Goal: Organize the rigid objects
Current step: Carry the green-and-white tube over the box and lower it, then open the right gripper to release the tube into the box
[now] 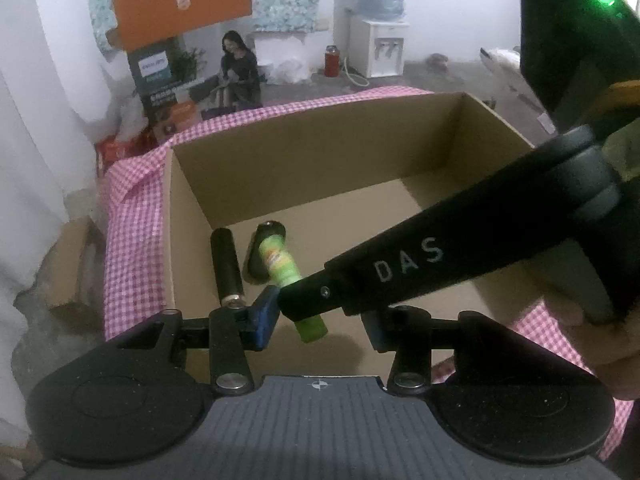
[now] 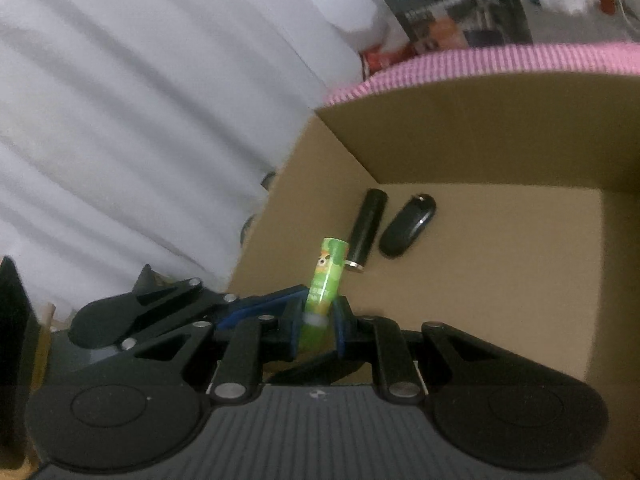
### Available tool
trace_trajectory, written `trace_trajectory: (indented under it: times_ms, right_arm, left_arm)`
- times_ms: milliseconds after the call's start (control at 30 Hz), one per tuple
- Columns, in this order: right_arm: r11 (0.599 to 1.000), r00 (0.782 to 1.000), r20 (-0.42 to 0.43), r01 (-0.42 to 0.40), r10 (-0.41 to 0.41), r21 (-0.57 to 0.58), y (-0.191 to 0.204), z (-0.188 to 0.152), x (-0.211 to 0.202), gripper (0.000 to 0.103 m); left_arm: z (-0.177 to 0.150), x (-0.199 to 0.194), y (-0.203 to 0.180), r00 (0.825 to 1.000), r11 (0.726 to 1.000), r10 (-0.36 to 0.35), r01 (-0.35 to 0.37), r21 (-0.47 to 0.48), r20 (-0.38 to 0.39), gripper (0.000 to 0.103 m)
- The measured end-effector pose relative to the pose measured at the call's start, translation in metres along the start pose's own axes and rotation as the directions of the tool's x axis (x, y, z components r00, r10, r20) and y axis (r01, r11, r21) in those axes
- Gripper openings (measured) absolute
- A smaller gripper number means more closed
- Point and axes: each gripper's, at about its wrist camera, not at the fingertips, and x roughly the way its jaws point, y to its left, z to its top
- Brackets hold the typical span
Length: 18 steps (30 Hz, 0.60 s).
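While the right gripper (image 2: pixel 318 326) clamps its blue pads on the lower part of a small green tube (image 2: pixel 325 280), the tube sticks up tilted above the near left corner of an open cardboard box (image 2: pixel 500 128). Its label carries a small picture and lines of print, all too blurred to read. From the left wrist view the right gripper's black body crosses the frame, and white letters on it read "DAS"; a green light glows on the unit behind it.

The left gripper (image 1: pixel 320 318) hangs over the box's near edge with its jaws partly apart and nothing between them; the green tube passes in front of its gap, held by the other gripper.

On the box floor, near the left wall, lie a black cylinder (image 2: pixel 367 226) with a metal end and, just beside it, a black oval device (image 2: pixel 408 226). The box stands on a bench under a pink checked cloth (image 1: pixel 132 240).

Against the far wall leans a dark carton (image 1: pixel 160 80) with a light panel whose print is unreadable, below an orange board (image 1: pixel 184 4). A water dispenser (image 1: pixel 380 40) stands further right.
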Motion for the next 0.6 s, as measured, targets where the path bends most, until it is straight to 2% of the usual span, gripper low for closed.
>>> trace_trajectory:
  times_ms: [233, 400, 500, 600]
  right_arm:
    - [1.000, 1.000, 0.010, -0.011, 0.011, 0.001, -0.002, 0.002, 0.006, 0.019]
    - [1.000, 0.999, 0.038, -0.019, 0.018, 0.011, 0.006, 0.000, -0.008, 0.019]
    - [1.000, 0.997, 0.078, -0.019, 0.018, 0.004, 0.011, -0.003, -0.027, 0.019]
    - [1.000, 0.991, 0.133, -0.009, 0.011, -0.015, 0.020, -0.011, -0.051, 0.019]
  left_arm:
    - [0.000, -0.012, 0.011, 1.000, 1.000, -0.006, 0.006, -0.030, 0.030, 0.049]
    - [0.001, -0.029, 0.016, 0.996, 0.998, -0.006, 0.011, -0.056, 0.085, 0.059]
    - [-0.001, -0.047, 0.020, 0.991, 0.996, -0.012, 0.023, -0.081, 0.134, 0.068]
    - [-0.006, -0.067, 0.024, 0.982, 0.993, -0.040, 0.060, -0.105, 0.185, 0.085]
